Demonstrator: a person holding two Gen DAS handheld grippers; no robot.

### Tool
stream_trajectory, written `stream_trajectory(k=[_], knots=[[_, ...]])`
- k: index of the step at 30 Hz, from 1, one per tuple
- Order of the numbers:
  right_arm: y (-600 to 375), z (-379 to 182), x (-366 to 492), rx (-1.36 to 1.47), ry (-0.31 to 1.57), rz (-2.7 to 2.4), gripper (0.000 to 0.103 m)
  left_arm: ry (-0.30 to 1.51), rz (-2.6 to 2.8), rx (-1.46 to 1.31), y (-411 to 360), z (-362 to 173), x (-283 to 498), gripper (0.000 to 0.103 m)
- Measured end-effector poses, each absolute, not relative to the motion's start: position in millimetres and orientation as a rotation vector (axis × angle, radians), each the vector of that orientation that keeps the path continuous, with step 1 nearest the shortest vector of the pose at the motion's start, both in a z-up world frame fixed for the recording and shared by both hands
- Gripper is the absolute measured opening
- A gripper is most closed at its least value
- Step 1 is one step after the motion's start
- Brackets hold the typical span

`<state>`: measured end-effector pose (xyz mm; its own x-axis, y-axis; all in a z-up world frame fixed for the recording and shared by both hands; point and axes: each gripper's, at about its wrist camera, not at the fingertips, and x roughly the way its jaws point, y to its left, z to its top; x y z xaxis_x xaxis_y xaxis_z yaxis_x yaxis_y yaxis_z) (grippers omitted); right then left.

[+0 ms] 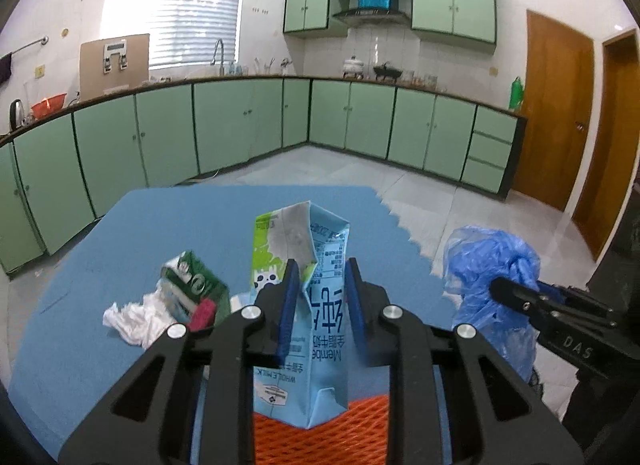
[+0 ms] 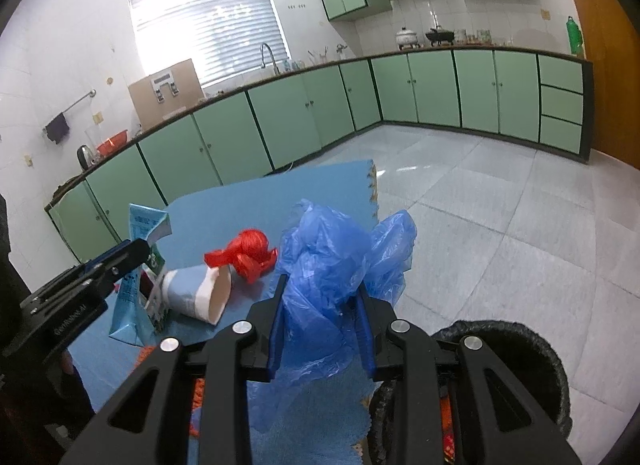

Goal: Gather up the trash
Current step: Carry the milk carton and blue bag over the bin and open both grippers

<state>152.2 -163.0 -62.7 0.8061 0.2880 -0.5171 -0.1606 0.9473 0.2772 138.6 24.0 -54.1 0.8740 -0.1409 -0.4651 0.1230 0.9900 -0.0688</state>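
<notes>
The lower part of both wrist views is filled by the black gripper bodies, which hide much of what lies under them. In the left wrist view an orange mesh net shows only as a patch below the milk carton, its extent cut off by the gripper frame. The small print on the carton is upside down and mostly unreadable apart from "WHOLE MILK". In the right wrist view the black trash bin is half hidden behind the gripper; something red shows inside it, too little to name.

The left gripper has its fingers pinching the milk carton, a light blue and green one with a crushed, torn-open top, held upright and tilted a little above the blue mat on the tabletop. The right gripper has its fingers pressed onto a crumpled blue plastic bag, thin and translucent, which bulges above the fingers and hangs below them, near the mat's edge and just beside the bin.

On the mat lie a green carton, crushed, with crumpled white paper touching it, a paper cup on its side, and a red plastic bag bunched behind the cup.
</notes>
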Motion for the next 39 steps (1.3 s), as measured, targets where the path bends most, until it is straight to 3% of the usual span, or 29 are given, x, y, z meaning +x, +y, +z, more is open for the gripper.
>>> stream_trajectory(k=[17, 39], knots=[[-239.8, -40.6, 112.6, 0.227, 0.528, 0.081, 0.030, 0.454, -0.392, -0.039, -63.2, -43.6, 124.9, 0.022], [-340.1, -83.0, 84.7, 0.266, 0.598, -0.136, 0.030, 0.571, -0.606, 0.001, -188.8, -112.8, 136.4, 0.022]])
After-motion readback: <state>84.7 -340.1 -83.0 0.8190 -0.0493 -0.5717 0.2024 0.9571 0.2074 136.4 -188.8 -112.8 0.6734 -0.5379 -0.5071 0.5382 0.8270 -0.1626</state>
